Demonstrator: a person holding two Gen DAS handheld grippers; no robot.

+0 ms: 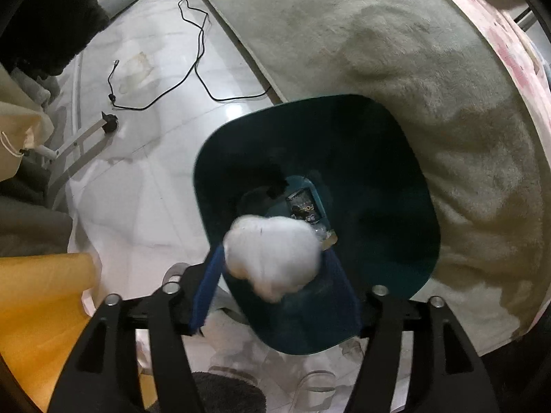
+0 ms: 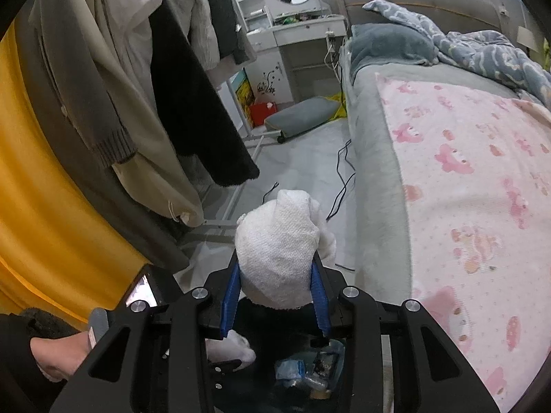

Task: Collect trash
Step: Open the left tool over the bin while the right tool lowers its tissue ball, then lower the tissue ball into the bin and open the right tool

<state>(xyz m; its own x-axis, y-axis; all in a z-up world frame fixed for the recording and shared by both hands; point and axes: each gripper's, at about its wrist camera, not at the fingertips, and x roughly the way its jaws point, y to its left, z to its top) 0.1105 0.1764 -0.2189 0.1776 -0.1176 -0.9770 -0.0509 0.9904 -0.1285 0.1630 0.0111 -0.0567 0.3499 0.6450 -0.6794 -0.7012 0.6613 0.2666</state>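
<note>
A dark teal bin (image 1: 378, 120) stands on the floor right below my left gripper (image 1: 272, 254). Between its blue pads (image 1: 206, 292) sits a blurred white tissue wad (image 1: 275, 254), over the bin's mouth; the jaws stand apart and do not seem to press it. Wrappers (image 1: 304, 208) lie at the bin's bottom. My right gripper (image 2: 275, 261) is shut on a larger white paper towel wad (image 2: 275, 237), above the same bin, whose trash (image 2: 306, 368) shows under the fingers. A second white wad (image 2: 230, 347) shows there too.
The bed with a pink sheet (image 2: 465, 189) and grey fleece side (image 1: 396, 51) borders the bin. A black cable (image 1: 199, 55) trails over the white floor. Hanging coats (image 2: 193, 103), a yellow cloth (image 2: 41, 206) and a hand (image 2: 58, 354) are on the left.
</note>
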